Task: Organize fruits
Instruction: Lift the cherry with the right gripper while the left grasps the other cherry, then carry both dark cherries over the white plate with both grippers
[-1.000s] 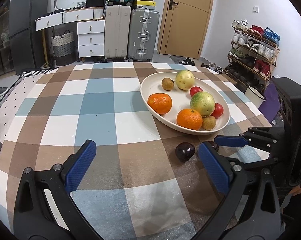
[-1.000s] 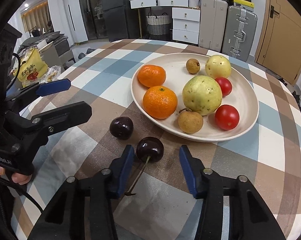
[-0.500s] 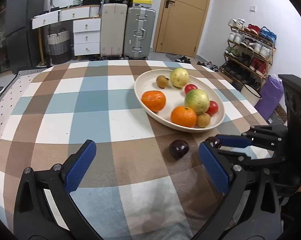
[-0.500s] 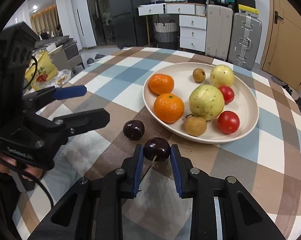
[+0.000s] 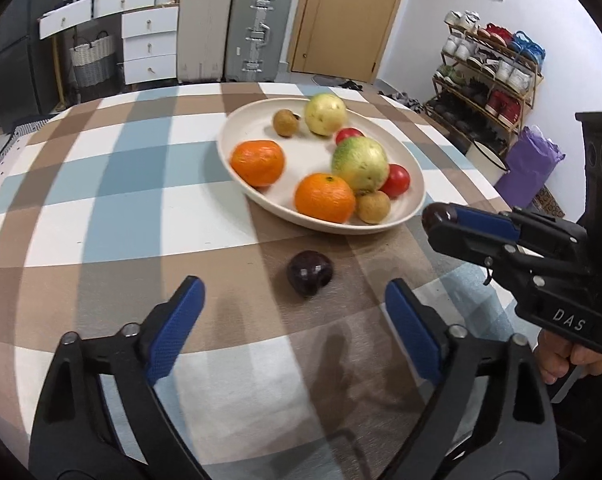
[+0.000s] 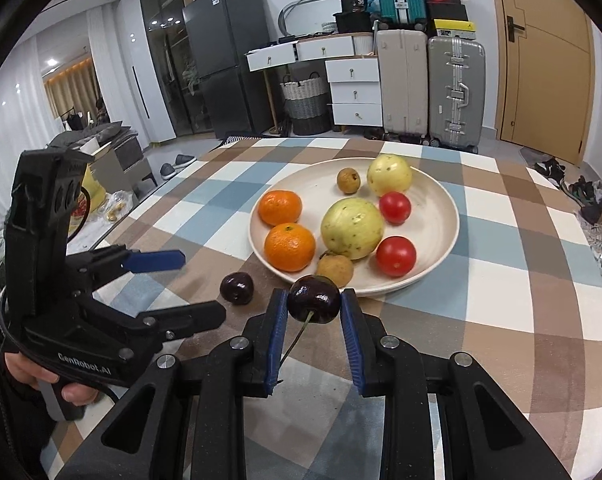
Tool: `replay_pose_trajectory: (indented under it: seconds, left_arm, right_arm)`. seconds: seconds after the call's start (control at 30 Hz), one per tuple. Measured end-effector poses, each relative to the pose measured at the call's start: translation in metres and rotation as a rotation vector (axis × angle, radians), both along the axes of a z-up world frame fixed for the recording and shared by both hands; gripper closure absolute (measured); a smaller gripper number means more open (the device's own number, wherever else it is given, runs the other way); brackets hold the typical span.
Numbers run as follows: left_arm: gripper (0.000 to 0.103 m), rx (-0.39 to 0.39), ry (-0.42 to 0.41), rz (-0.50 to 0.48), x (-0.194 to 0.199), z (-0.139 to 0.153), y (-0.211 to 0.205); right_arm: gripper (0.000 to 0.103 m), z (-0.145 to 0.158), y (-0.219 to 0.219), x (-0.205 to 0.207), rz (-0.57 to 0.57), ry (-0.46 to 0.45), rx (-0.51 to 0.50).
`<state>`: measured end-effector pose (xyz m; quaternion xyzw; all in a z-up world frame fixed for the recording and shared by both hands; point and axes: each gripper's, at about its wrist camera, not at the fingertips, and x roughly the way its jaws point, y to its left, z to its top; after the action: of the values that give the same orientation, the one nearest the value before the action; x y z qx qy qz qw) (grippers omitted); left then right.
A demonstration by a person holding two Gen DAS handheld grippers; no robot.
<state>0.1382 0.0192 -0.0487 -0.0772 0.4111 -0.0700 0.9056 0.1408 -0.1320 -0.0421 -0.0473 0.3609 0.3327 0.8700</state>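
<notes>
Checked cloth covers the tabletop (image 6: 501,248). Cream plate (image 6: 441,200) sits at centre, holding oranges, guavas, tomatoes and longans. Left gripper (image 5: 293,312) has its fingers spread wide, holding nothing, with the loose cherry (image 5: 310,273) on the cloth just beyond them. Right gripper (image 6: 314,320) has its fingers closed on the stemmed cherry (image 6: 314,299), raised near the plate's near rim.
</notes>
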Motion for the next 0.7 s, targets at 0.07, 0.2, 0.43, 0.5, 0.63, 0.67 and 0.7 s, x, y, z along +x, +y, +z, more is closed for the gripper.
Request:
replay_pose_trajectory:
  seconds: [0.07, 0.2, 0.43, 0.5, 0.63, 0.67, 0.7]
  left_arm:
    - [0.022, 0.02, 0.006, -0.015, 0.005, -0.002, -0.008]
    - [0.043, 0.051, 0.025, -0.03, 0.013, -0.007, -0.018]
    - [0.08, 0.051, 0.026, -0.075, 0.017, -0.009, -0.025]
    - [0.08, 0.05, 0.016, -0.078, 0.015, -0.007, -0.025]
    - [0.08, 0.058, -0.016, -0.087, 0.01, -0.001, -0.026]
    - [0.08, 0.06, -0.026, -0.087, 0.009, 0.001, -0.026]
    - [0.08, 0.057, -0.036, -0.088, 0.007, 0.002, -0.026]
  right_arm:
    - [0.075, 0.001, -0.004, 0.002, -0.013, -0.003, 0.006]
    - [0.075, 0.003, -0.008, 0.005, -0.029, 0.001, 0.021]
    - [0.075, 0.004, -0.012, 0.007, -0.037, 0.005, 0.03]
    - [0.075, 0.004, -0.011, 0.006, -0.039, 0.006, 0.025]
    - [0.075, 0.006, -0.012, 0.006, -0.04, 0.004, 0.03]
    - [0.075, 0.005, -0.012, 0.006, -0.039, 0.003, 0.031]
    - [0.075, 0.005, -0.011, 0.006, -0.037, 0.002, 0.031]
